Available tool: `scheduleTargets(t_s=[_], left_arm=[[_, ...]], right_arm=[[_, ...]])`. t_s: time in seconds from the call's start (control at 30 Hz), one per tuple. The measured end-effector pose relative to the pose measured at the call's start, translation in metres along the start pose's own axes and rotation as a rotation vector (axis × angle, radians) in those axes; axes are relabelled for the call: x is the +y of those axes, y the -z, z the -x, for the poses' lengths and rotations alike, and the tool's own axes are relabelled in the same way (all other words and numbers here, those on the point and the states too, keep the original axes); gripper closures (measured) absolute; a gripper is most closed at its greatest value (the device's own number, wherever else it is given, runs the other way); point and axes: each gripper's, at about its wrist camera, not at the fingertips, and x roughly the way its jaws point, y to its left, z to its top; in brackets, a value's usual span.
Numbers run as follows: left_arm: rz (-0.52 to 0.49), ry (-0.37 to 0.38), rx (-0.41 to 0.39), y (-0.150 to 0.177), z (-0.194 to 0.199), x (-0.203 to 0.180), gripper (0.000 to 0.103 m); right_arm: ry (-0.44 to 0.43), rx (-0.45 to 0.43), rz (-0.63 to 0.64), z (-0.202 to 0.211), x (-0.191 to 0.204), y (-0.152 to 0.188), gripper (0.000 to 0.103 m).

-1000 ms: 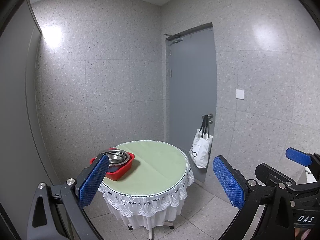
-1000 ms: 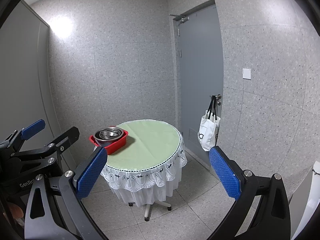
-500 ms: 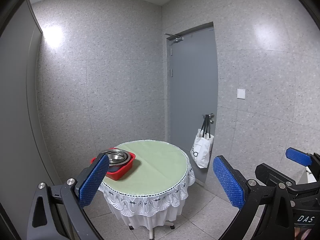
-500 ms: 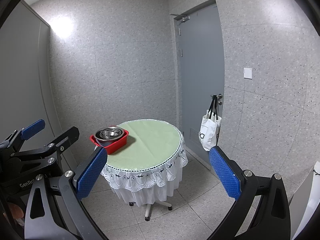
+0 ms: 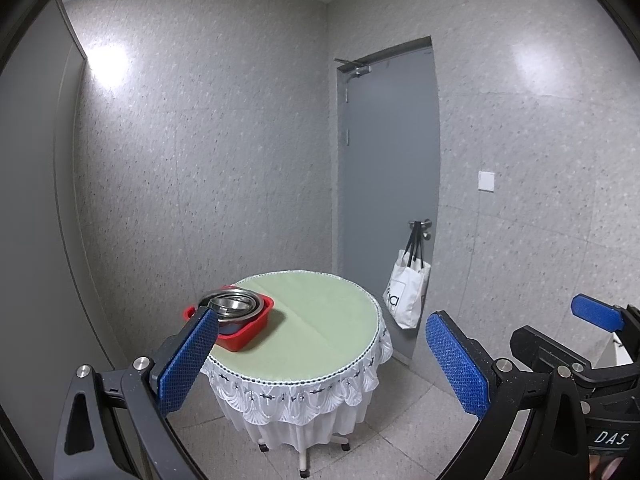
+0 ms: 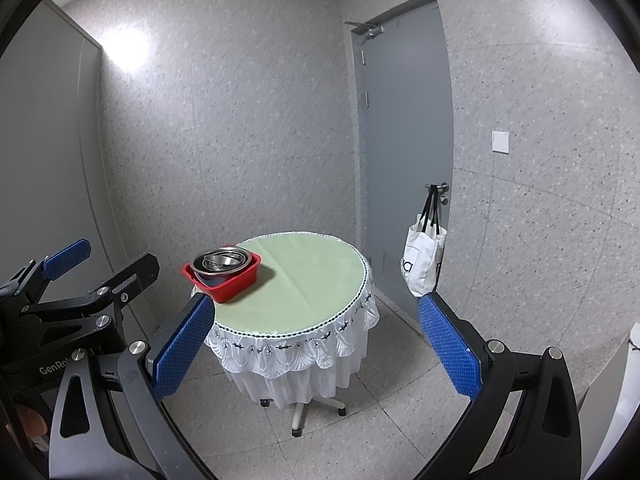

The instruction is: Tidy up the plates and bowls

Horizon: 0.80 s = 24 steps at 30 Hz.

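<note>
Steel bowls [image 6: 222, 261] nested in red tub [image 6: 234, 282], bench [image 6: 312, 280] left edge. Left gripper [image 5: 320, 364], right gripper [image 6: 316, 352]: fingers wide, empty, well back. Fits sorted or pending.

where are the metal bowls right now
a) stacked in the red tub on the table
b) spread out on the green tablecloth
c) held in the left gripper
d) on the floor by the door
a: the metal bowls sit nested inside the red tub near the edge of the round table, and both grippers are open and empty.
</note>
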Motion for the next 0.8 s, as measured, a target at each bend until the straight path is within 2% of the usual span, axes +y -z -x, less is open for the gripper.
scheduleTargets(t_s=[0.43, 0.8], left_arm=[[0.0, -0.016, 0.006, -0.009, -0.002, -0.005, 0.001], [0.003, -0.02, 0.007, 0.0, -0.004, -0.01, 0.001]], right_arm=[[-0.014, 0.008, 0.0, -0.001, 0.004, 0.004, 0.0], [-0.01, 0.011, -0.007, -0.002, 0.003, 0.004, 0.0]])
